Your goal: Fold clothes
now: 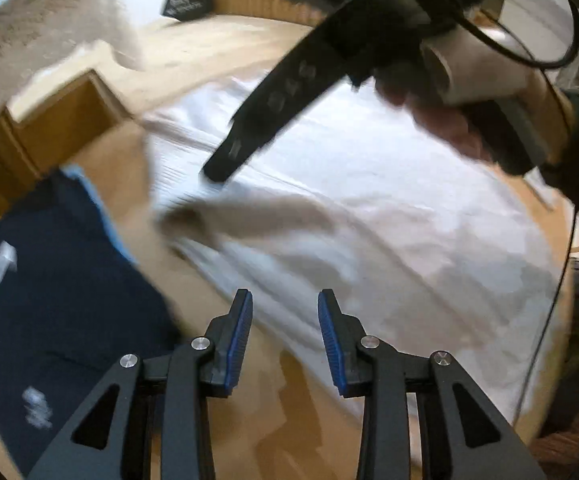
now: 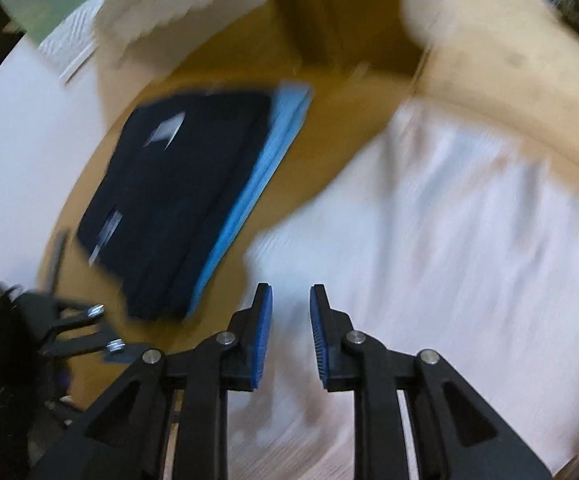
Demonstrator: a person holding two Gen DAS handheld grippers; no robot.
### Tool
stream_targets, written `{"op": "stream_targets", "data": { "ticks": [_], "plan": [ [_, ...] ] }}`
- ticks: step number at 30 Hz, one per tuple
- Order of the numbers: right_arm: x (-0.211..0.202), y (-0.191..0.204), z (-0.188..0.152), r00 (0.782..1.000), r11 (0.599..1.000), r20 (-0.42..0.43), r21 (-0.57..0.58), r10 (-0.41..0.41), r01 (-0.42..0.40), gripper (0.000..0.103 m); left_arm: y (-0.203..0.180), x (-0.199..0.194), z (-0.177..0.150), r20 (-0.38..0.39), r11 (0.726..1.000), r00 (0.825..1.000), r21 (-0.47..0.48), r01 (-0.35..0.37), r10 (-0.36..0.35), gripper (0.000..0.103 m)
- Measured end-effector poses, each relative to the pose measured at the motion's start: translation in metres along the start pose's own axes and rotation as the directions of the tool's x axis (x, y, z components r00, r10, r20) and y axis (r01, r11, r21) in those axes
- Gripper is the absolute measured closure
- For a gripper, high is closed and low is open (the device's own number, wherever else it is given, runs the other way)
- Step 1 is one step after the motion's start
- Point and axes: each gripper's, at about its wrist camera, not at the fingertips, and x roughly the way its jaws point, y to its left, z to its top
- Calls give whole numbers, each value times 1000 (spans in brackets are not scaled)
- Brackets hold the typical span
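Observation:
A white garment [image 1: 389,216] lies spread on the wooden table [image 1: 289,420]; it also shows in the right wrist view [image 2: 449,240]. My left gripper [image 1: 285,304] is open and empty above the garment's near edge. My right gripper [image 2: 291,300] is open and empty over the garment's left edge; in the left wrist view it hangs above the garment [image 1: 225,168], held by a hand. A folded navy garment [image 2: 177,196] lies on a folded light blue one [image 2: 261,184], left of the white garment. Both views are motion-blurred.
A wooden box [image 1: 53,128] stands at the table's back left. A black pouch [image 1: 185,0] lies near the far edge. White patterned cloth [image 2: 185,0] hangs behind the table. A black cable [image 1: 545,320] runs along the right side.

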Motion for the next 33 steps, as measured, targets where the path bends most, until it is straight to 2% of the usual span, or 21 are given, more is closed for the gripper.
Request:
{"op": "stream_targets", "data": {
  "ticks": [2,5,7,11,17,19,20,24,29,33],
  "plan": [
    [15,5,-10,998,1000,-67,-2,12,-12,83,-13,-2,-15,-22,999,999,-4,41,-41,70],
    [28,25,-22,993,999,-115,-42,-25,21,83,-35,-15,-45,-38,996,996,-10,83,-83,70],
    [30,36,-26,990,997,-127,-65,-58,50,83,-53,-25,-65,-54,995,993,-2,104,-104,70],
    [31,45,-34,974,981,-136,-90,-181,170,83,-81,-31,-93,-73,989,987,16,145,-144,70],
    [29,40,-45,962,974,-160,-69,-222,214,83,-110,-24,-110,-123,975,972,79,208,-198,70],
    [26,35,-45,966,979,-159,-46,-205,200,83,-114,-23,-115,-128,974,972,86,208,-196,70],
    [24,32,-45,969,981,-157,-32,-193,190,83,-115,-25,-117,-124,973,972,86,212,-201,64],
    [22,16,-48,975,988,-176,40,-137,146,83,-117,-30,-126,-120,972,971,87,218,-207,64],
    [10,-3,-50,982,986,-145,93,-123,138,83,-120,-33,-133,-122,973,972,90,212,-201,64],
    [14,-8,-53,973,982,-160,61,-167,179,83,-104,-46,-112,-51,985,991,107,132,-127,64]
  ]
}}
